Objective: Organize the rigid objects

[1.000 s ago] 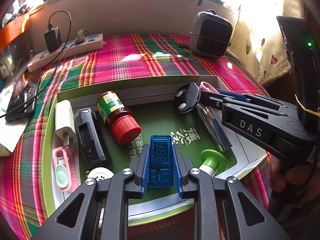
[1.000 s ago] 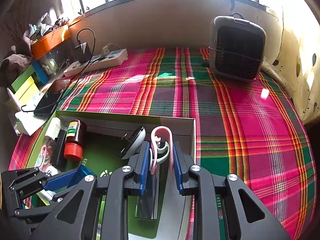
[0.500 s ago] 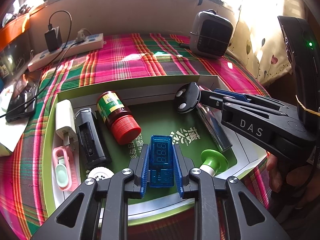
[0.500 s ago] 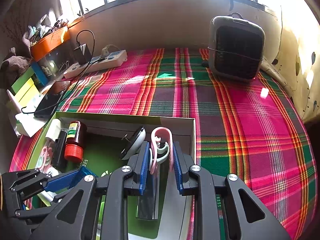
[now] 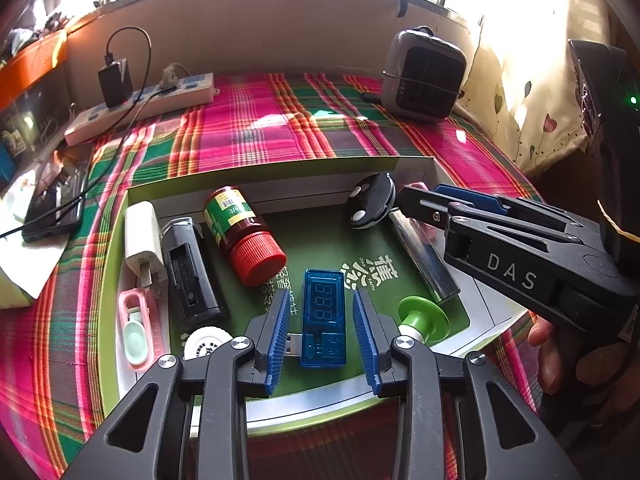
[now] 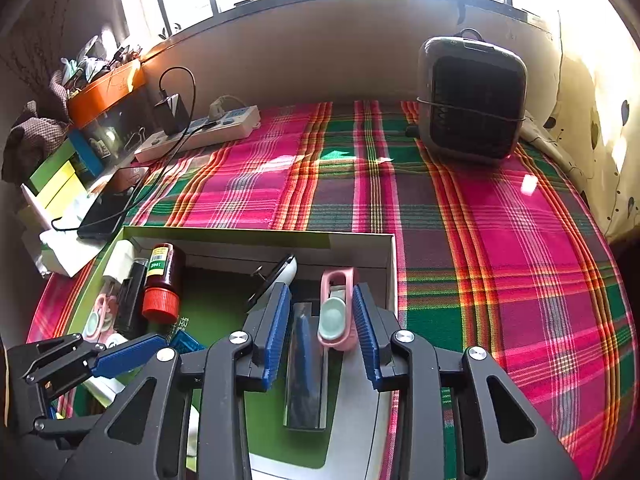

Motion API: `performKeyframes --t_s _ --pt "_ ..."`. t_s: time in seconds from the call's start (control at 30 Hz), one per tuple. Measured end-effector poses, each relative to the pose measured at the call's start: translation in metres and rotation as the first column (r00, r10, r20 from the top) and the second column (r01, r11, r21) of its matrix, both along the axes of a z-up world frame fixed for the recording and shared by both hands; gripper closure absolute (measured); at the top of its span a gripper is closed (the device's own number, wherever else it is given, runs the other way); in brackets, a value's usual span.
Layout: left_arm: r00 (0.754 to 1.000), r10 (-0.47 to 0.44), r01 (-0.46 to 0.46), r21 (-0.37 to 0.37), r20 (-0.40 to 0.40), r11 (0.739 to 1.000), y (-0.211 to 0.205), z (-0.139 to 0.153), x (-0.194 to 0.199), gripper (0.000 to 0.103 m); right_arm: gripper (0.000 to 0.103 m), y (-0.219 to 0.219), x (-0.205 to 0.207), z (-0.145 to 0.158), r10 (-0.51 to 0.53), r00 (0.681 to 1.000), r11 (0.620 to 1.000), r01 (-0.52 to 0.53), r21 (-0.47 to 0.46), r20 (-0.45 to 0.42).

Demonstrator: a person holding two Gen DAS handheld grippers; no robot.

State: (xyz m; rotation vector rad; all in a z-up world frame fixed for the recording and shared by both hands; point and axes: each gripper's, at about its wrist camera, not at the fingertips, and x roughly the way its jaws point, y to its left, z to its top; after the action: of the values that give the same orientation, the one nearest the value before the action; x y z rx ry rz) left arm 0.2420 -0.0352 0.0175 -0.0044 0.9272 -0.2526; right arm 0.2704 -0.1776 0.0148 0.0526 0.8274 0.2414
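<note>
Inside the shallow green-floored cardboard tray (image 5: 280,164), the left gripper (image 5: 322,328) has its ribbed blue jaws opening, the translucent blue USB meter (image 5: 323,312) lying loose between them. At the tray's right wall, the right gripper (image 6: 322,330) is opening too, its jaws flanking a glossy pink nail clipper (image 6: 336,312) beside a flat metal bar (image 6: 306,364).

"DAS" on right gripper (image 5: 416,200), "888" on USB tester (image 5: 323,312)

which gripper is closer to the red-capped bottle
Left. The left gripper sits just in front of the bottle, straddling the blue meter; the right gripper is over at the box's far side.
</note>
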Motion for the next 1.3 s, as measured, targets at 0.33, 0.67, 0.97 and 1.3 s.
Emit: performKeyframes --t_s 0.33,0.67,0.97,1.3 --pt "0.999 0.017 -0.017 0.001 0.034 1.0 0.001 0.015 -0.018 0.067 0.067 0.0 -0.022 0.01 -0.007 1.0 1.0 0.006 0.014 0.023" --pt "0.996 0.052 -0.053 0.011 0.075 0.999 0.005 0.033 -0.051 0.067 0.067 -0.001 -0.062 0.023 -0.017 0.999 1.0 0.016 0.012 0.047" --pt "0.993 0.087 -0.088 0.021 0.081 0.996 0.012 0.032 -0.086 0.066 0.067 0.005 -0.101 0.018 -0.007 0.999 1.0 0.007 -0.005 0.04" --pt "0.993 0.118 -0.119 0.027 0.028 0.993 0.018 0.01 -0.111 0.066 0.067 0.011 -0.13 -0.006 0.011 1.0 1.0 -0.011 -0.021 -0.02"
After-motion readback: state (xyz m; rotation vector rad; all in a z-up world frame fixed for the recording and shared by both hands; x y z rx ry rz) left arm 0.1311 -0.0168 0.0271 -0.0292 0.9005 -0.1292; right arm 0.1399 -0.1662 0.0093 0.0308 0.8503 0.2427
